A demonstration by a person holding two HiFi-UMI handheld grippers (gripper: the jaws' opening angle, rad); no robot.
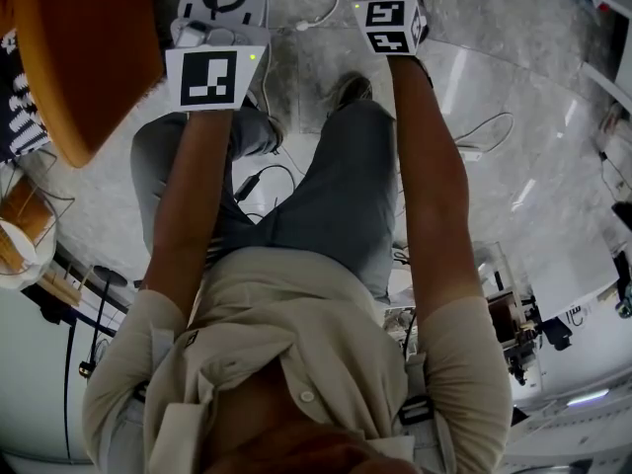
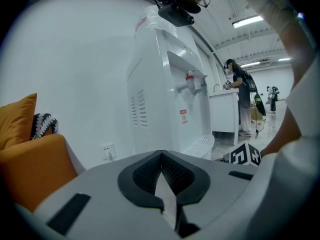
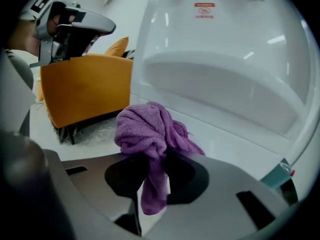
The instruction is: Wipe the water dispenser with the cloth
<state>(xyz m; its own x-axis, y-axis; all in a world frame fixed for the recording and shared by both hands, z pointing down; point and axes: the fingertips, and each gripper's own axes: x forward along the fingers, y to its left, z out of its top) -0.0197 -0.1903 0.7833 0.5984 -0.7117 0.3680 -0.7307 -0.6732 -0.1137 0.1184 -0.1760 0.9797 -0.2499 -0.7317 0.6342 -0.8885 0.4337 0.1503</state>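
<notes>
**Entry: two handheld tongs, cloth, water dispenser**

- **Right tongs**: clamping a purple cloth. The cloth is bunching above the pads and hanging in a tail below them.
- **Cloth position**: it is sitting just in front of a pale, rounded, glossy surface of the water dispenser, which is carrying a small red label near its top edge. Whether cloth and surface are touching cannot be told.
- **Left tongs**: the pads are meeting at their tips and gripping nothing. They are pointing toward the white dispenser, which is standing upright against a white wall with its taps facing right.
- **Left boundary**: an orange sofa is standing near the dispenser, with an open strip of floor lying between them. A wall socket is showing low on that stretch of wall.
- **Right boundary**: a white table is standing just beside the dispenser. A person is standing at its far side, well apart from the tongs.
- **Head view**: both forearms are reaching out side by side, apart. Loose cables are lying on the marbled floor.
</notes>
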